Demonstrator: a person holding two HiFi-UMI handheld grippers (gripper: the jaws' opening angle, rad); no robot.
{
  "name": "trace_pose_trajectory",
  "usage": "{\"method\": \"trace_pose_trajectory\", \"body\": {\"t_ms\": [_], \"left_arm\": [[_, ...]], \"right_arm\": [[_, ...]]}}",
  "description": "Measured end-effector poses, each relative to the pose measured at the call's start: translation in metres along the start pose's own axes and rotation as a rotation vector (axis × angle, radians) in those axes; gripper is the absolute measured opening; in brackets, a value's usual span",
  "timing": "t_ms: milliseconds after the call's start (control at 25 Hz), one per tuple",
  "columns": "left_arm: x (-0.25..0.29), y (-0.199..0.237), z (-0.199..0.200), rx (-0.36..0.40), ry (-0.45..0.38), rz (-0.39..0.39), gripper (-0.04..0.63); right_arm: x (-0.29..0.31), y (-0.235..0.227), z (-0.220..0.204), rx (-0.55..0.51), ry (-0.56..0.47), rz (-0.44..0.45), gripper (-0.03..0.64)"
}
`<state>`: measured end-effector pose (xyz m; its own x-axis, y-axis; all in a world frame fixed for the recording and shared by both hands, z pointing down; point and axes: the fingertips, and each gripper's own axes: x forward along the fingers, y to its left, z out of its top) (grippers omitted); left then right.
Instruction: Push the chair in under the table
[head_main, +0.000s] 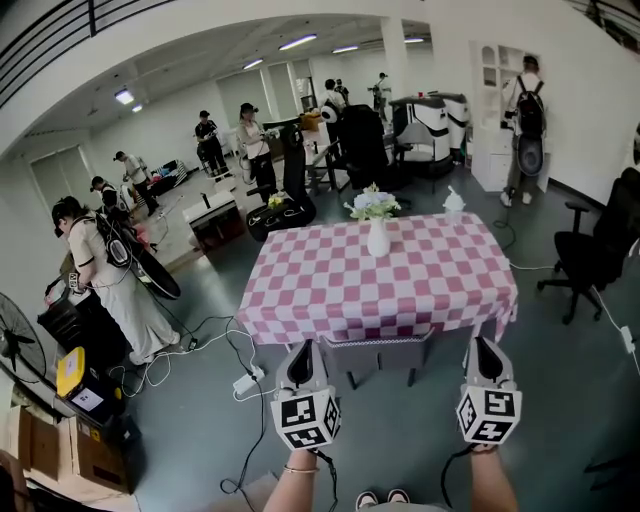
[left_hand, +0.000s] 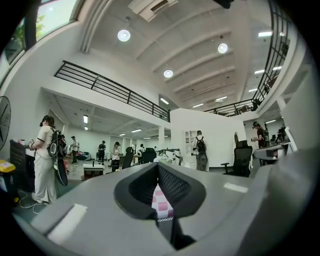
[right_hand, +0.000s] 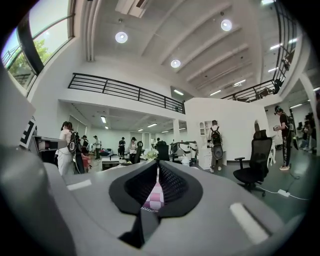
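Table: a square table under a pink-and-white checked cloth (head_main: 340, 290) stands in the middle of the grey floor.
Vase: a white ceramic vase of pale flowers (head_main: 377, 232) stands upright near the far edge of the cloth.
Chair: the grey plastic chair (head_main: 378, 352) sits at the near side, its back just below the cloth's hem and its seat under the table.
Left gripper (head_main: 303, 347): held level and short of the chair, its jaws are together with nothing in them.
Right gripper (head_main: 487, 346): level beside the chair's right corner and not touching it, its jaws are pressed together and empty.
Surroundings: a black office chair (head_main: 590, 250) stands well off to the right.
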<state>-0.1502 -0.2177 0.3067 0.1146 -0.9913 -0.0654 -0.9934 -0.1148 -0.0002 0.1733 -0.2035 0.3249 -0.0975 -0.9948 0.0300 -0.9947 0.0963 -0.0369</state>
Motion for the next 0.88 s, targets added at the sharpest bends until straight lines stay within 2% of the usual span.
{"method": "trace_pose_trajectory", "body": {"t_ms": [240,880], "left_arm": [[-0.013,0.001,-0.002,-0.007,0.015,0.003,0.0],[-0.029,0.003,-0.016,-0.012,0.053,0.011,0.0]], "right_arm": [[-0.012,-0.002,-0.004,0.012,0.008,-0.021,0.012],[-0.019,0.009,-0.004,0.001,0.026,0.025,0.009]]}}
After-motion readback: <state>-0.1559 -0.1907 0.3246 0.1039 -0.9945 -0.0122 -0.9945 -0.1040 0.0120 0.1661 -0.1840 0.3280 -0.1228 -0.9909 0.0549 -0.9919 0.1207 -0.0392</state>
